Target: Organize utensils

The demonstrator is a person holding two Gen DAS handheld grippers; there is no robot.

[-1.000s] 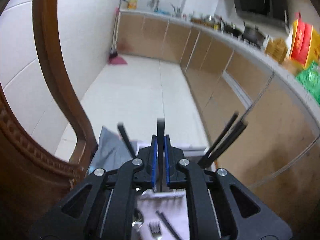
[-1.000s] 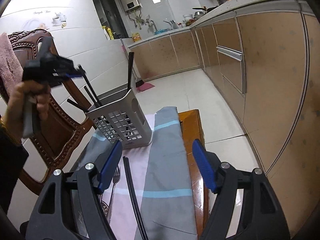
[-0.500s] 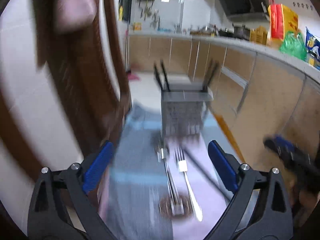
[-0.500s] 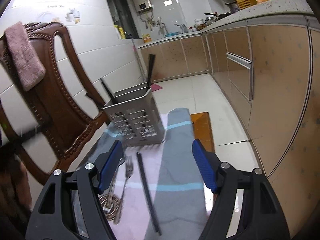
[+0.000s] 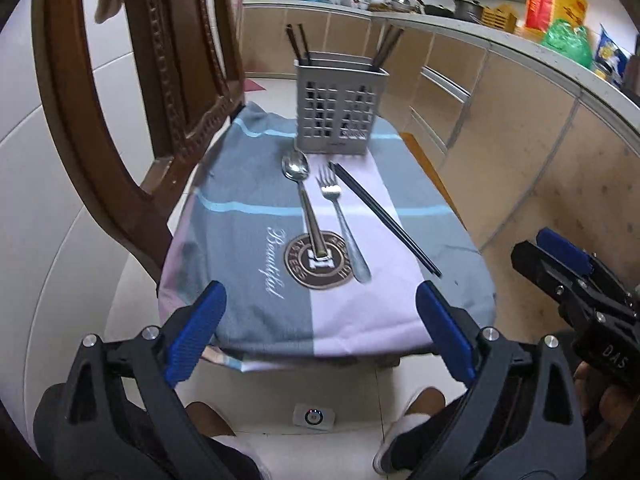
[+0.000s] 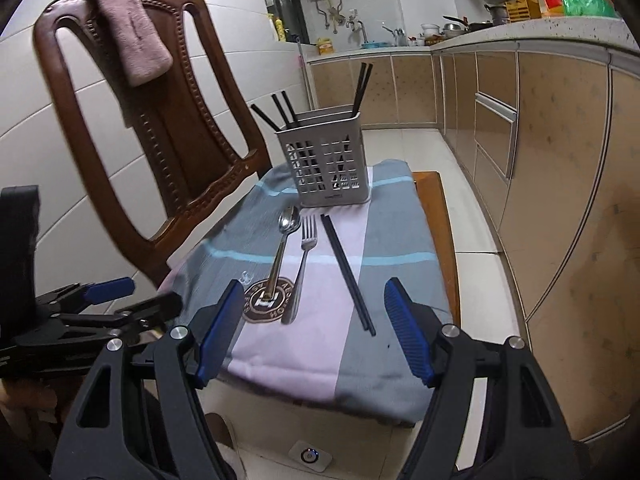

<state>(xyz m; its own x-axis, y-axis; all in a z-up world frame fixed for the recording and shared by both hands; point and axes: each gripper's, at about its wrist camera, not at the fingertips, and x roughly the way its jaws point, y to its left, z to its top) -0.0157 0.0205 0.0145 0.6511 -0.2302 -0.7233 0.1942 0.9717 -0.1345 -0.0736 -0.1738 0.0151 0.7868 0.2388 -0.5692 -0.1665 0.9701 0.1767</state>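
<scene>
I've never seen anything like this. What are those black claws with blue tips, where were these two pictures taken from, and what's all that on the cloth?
No robot here: a person holds a hand-operated clamp in each hand, each carrying a wide-angle camera looking along its fingers. One picture looks out from the left gripper, the other from the right gripper. Both are open and hold nothing.

On the cloth-covered surface lie a spoon, a fork and a pair of black chopsticks, side by side. Behind them stands a grey slotted utensil holder with more chopsticks upright inside. A wooden chair with a pink towel over its back stands at the left.
</scene>
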